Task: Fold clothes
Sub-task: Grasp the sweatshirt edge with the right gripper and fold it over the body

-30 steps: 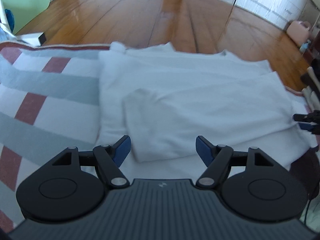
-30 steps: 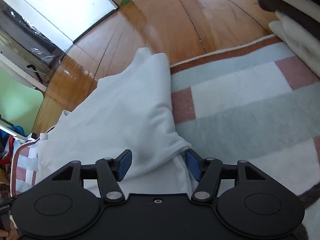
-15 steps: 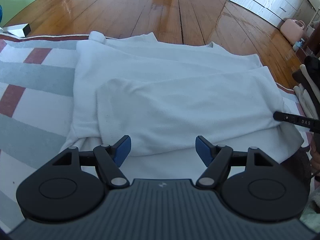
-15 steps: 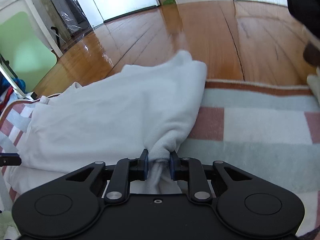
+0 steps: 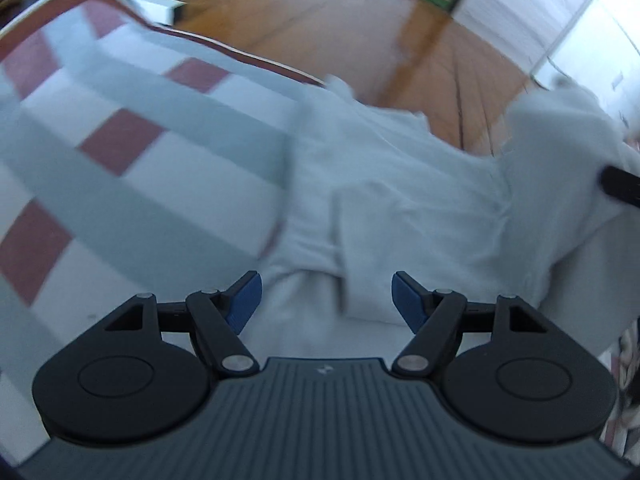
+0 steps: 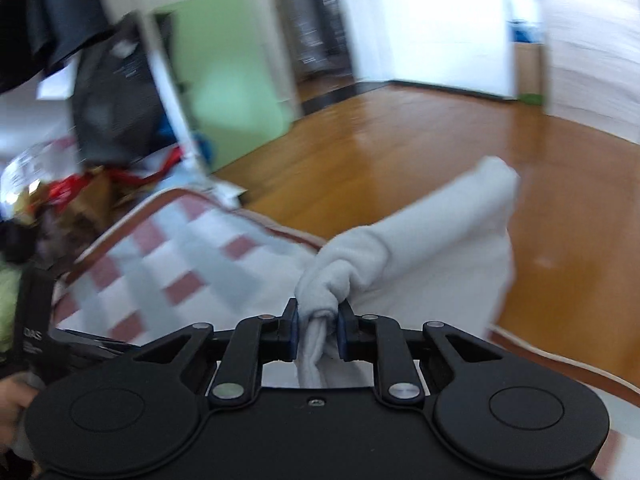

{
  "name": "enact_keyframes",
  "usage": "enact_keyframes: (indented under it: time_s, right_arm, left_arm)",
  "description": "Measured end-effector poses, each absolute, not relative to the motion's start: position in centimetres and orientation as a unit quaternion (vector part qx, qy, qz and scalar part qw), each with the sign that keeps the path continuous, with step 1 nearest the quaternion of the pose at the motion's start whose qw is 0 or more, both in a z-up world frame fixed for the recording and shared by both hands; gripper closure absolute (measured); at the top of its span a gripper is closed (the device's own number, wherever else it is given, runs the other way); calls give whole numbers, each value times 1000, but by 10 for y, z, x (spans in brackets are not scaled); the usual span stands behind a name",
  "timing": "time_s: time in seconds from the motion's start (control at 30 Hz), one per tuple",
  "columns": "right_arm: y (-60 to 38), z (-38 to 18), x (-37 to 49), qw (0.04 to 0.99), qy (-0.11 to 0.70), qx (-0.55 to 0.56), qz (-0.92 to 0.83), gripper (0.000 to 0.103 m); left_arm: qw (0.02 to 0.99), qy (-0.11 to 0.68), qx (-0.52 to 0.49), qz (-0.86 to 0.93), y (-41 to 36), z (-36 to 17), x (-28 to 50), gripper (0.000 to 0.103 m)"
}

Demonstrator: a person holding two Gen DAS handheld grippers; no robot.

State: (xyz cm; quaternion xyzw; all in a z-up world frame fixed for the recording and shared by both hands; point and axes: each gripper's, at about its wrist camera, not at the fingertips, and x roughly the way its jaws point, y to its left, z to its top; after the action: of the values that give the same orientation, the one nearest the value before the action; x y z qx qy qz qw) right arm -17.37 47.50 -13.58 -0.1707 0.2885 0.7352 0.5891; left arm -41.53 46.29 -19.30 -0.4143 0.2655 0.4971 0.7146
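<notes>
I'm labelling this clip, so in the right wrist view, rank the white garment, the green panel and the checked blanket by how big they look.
1. white garment, nearest the camera, so its lead is unsure
2. checked blanket, partly hidden by the garment, close behind
3. green panel, farther off and blurred

The right gripper pinches the garment.

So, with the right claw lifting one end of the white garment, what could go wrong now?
1. The right claw pinches only a small bunched bit of the white garment; it may slip out.
2. The left claw is open and holds nothing, so the rest may drag across the checked blanket and undo earlier folds.
3. The lifted end hangs near the blanket edge, so it might drop toward the wooden floor.
</notes>
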Motion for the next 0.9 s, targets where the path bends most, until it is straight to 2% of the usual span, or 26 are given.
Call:
enact_keyframes:
  time_s: [0.17,0.27,0.37,0.43,0.5,0.63,0.77,0.83,0.9]
  right_arm:
    - [525,-186,-239,538,335,-205,746,81]
    - [524,-221,-245,510,373,-218,743,72]
    - [494,-222,-213,465,427,-145,762,57]
    - [469,-218,-189,439,457,-90,768,41]
    - [448,-217,-170,448,472,-64,757,40]
    - [415,-231,-157,511,457,-114,719,40]
    - [394,-233,-168,527,431,-160,715,40]
    - [384,-232,-175,531,415,-181,716,40]
    - [374,-231,-182,534,400,-203,716,40]
  left_arm:
    - [691,248,-424,530,459,-200,-451,31]
    - [691,245,-410,543,454,-201,-456,31]
    - [711,231,-398,532,449,-194,-454,31]
    - [727,217,-394,519,448,-190,-453,31]
    - [741,197,-403,500,452,-185,-453,31]
    - [757,192,-420,463,461,-183,-434,31]
    - [768,203,-435,424,472,-182,-407,31]
    - [773,208,-442,404,478,-182,-394,24]
    - [766,227,-446,403,485,-189,-378,23]
